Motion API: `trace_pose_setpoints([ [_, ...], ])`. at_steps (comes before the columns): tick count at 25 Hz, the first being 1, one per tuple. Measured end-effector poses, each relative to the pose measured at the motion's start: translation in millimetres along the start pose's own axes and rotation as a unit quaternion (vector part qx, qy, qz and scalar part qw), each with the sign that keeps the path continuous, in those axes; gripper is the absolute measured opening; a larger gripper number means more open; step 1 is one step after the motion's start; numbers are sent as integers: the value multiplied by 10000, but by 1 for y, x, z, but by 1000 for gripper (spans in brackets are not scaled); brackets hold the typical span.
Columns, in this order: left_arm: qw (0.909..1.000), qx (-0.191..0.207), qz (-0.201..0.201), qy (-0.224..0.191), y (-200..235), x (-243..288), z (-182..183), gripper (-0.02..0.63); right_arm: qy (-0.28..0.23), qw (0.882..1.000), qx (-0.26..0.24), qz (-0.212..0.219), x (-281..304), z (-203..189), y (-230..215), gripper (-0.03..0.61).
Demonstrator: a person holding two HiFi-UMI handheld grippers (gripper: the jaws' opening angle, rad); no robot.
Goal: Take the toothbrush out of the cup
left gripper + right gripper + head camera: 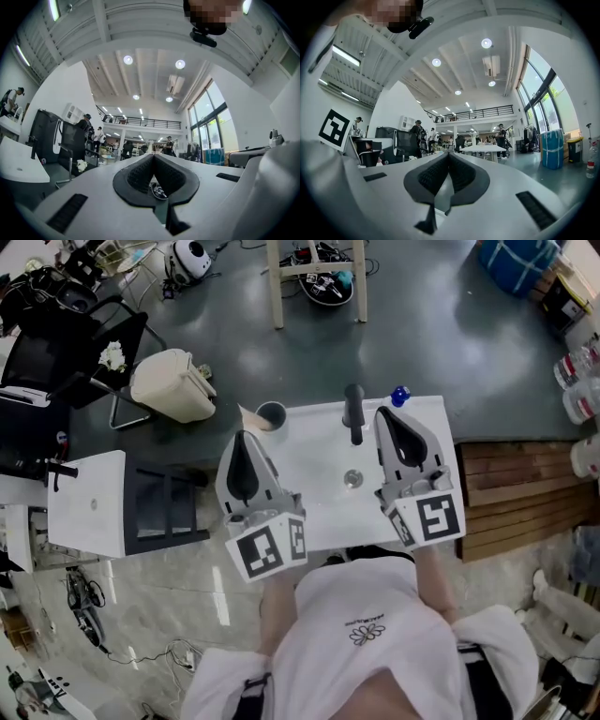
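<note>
A dark round cup (271, 415) stands on the far left corner of the white sink counter (319, 517). A pale tan piece sticks out of the cup to its left; I cannot tell if it is the toothbrush. My left gripper (241, 436) hovers over the counter's left edge, just short of the cup, shut and empty. My right gripper (383, 412) is over the counter's right side beside the dark faucet (353, 412), shut with nothing in it. In the left gripper view the gripper (153, 155) points level into the room, as does the one in the right gripper view (449, 153). Neither view shows the cup.
The drain (352, 478) sits mid-basin and a blue object (400, 395) lies at the far right corner. A beige bin (173, 385) and a black chair (89, 352) stand to the left, with a white table (89, 502) nearer. Wooden boards (516, 493) lie on the right.
</note>
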State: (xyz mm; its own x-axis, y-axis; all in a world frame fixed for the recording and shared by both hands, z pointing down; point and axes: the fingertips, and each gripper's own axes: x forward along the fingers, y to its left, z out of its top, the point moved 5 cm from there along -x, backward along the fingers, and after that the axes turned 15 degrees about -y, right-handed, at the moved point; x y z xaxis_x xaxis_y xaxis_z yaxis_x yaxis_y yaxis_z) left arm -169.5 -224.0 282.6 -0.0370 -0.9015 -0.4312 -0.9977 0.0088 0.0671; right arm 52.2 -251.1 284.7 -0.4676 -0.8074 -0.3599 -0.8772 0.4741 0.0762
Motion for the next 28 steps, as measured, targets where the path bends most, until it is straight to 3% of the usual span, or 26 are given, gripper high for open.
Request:
trace_pose_setpoints([
  [13, 9992, 91, 364, 134, 12, 7, -7, 18, 34, 9997, 252, 22, -8, -6, -3, 12],
  [14, 9992, 94, 340, 183, 13, 9, -10, 40, 41, 9996, 284, 24, -9, -7, -3, 11],
  [16, 9991, 70, 262, 317, 14, 13, -18, 146, 41, 9993, 376, 11, -10, -8, -4, 11],
  [22, 9981, -256, 285, 486, 22, 24, -45, 190, 71, 9991, 414, 23, -13, -9, -5, 12],
  [28, 9938, -326, 338, 1004, 34, 28, -90, 249, 121, 9992, 370, 24, -15, -12, -6, 11],
])
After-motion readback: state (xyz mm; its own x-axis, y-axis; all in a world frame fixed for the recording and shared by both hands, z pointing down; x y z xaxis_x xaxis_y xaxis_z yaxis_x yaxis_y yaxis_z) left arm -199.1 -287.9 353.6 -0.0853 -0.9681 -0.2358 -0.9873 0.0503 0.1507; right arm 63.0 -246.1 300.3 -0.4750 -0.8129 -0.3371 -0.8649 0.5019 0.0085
